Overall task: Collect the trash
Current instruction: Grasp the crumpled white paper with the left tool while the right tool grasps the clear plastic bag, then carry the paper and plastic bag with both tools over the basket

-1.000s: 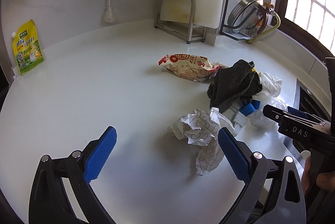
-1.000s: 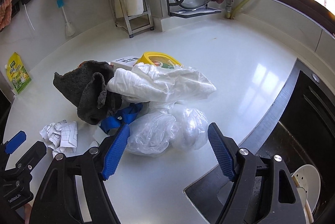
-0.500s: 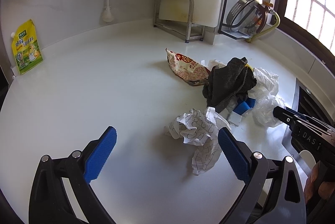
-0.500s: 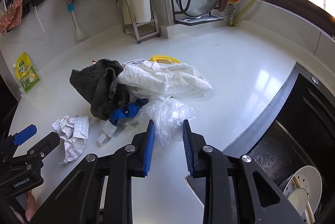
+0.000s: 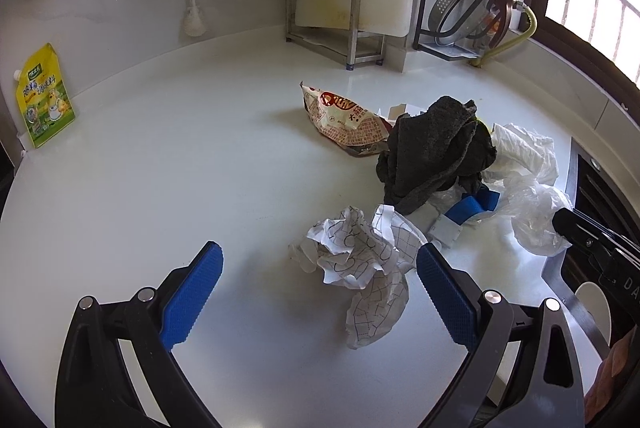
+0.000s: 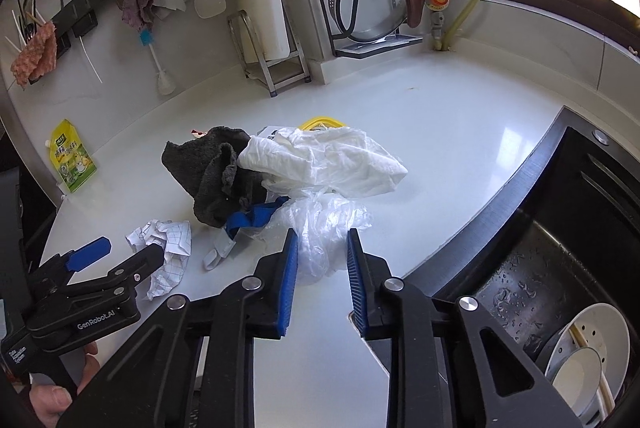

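Note:
A trash pile lies on the white counter (image 5: 180, 168): a crumpled checked paper (image 5: 360, 256), a dark grey cloth (image 5: 432, 148), a red-and-white snack wrapper (image 5: 344, 116), a white plastic bag (image 6: 320, 160) and a clear plastic bag (image 6: 320, 220). My right gripper (image 6: 322, 234) is shut on the near end of the clear bag, which bunches between the blue pads. My left gripper (image 5: 319, 252) stands open, just short of the checked paper (image 6: 168, 240). A blue strap (image 6: 252, 218) pokes out under the cloth, and a yellow lid (image 6: 320, 120) shows behind the white bag.
A black sink (image 6: 560, 228) with white dishes (image 6: 588, 348) opens at the right, close to the right gripper. A yellow-green pouch (image 5: 44, 96) leans on the left wall. A metal stand (image 5: 324, 12), a pot-lid rack (image 6: 372, 8) and hanging utensils line the back.
The right jaws have closed from wide open onto the clear bag and drawn back a little, stretching the bag out of the pile. The snack wrapper has shifted. The left gripper has stayed put.

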Action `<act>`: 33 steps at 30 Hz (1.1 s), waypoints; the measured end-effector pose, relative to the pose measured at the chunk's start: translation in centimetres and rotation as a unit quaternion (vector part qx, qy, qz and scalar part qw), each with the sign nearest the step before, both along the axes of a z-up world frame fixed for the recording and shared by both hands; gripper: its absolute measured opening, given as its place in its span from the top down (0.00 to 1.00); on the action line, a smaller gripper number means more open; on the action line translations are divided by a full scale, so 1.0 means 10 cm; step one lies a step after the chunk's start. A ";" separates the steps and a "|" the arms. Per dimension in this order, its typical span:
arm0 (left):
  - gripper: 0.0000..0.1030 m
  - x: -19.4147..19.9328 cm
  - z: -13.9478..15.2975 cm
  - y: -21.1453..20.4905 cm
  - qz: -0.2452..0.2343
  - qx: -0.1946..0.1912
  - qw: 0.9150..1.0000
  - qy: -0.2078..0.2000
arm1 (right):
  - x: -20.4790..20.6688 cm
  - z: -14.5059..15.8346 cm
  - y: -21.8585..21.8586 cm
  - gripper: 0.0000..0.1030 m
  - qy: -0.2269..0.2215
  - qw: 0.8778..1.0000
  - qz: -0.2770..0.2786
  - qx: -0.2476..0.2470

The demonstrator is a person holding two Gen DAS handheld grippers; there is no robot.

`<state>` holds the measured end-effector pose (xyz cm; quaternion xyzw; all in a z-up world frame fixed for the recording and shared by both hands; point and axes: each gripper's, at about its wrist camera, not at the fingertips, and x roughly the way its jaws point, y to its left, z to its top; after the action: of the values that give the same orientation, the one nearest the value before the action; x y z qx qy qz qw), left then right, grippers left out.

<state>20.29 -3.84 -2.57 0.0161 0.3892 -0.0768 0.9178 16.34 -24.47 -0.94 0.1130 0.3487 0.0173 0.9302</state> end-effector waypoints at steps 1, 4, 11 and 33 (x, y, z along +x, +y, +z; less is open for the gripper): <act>0.07 0.02 -0.01 -0.02 0.000 0.000 1.000 0.003 | -0.01 0.00 -0.01 0.77 -0.001 1.000 0.000 0.002; 0.07 0.12 -0.05 -0.05 -0.001 -0.006 1.000 0.020 | -0.01 -0.01 -0.02 0.77 0.001 1.000 0.003 0.008; 0.32 0.25 -0.13 -0.09 0.003 -0.007 0.999 0.040 | -0.03 -0.01 -0.02 0.78 0.000 1.000 0.009 0.012; 0.83 -0.16 0.16 0.01 -0.040 -0.020 0.999 -0.006 | -0.33 0.18 0.04 0.82 -0.053 0.998 0.011 -0.012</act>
<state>18.64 -3.76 -0.95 0.0133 0.3815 -0.1208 0.9163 13.09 -24.10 0.90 0.0969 0.3004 0.0294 0.9484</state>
